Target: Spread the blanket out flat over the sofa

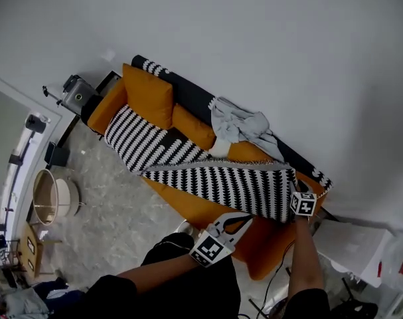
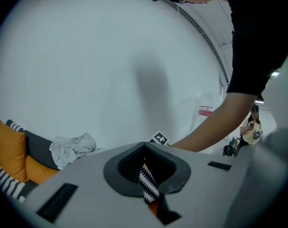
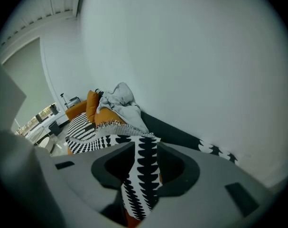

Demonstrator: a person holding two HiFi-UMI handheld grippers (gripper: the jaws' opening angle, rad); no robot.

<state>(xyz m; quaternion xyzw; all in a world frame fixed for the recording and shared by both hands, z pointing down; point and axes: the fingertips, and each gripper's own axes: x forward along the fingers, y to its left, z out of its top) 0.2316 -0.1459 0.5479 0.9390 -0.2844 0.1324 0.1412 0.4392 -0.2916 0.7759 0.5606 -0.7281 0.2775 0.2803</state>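
A black-and-white zigzag blanket (image 1: 214,178) lies partly folded along the orange sofa (image 1: 188,210), one stretch doubled back over the seat. At the sofa's front, my left gripper (image 1: 244,219) is shut on a pinched strip of the blanket (image 2: 147,184), seen in the left gripper view between the closed jaws of the left gripper (image 2: 144,150). Over the sofa's right end, my right gripper (image 1: 295,189) sits at the blanket's corner. In the right gripper view, the right gripper (image 3: 146,148) is open, with a band of blanket (image 3: 141,175) lying loose between its jaws.
A crumpled grey cloth (image 1: 238,125) sits on the sofa back beside an orange cushion (image 1: 148,95). A round side table (image 1: 52,196) and camera gear (image 1: 75,95) stand left of the sofa. White boxes (image 1: 354,244) lie at the right. The wall is close behind.
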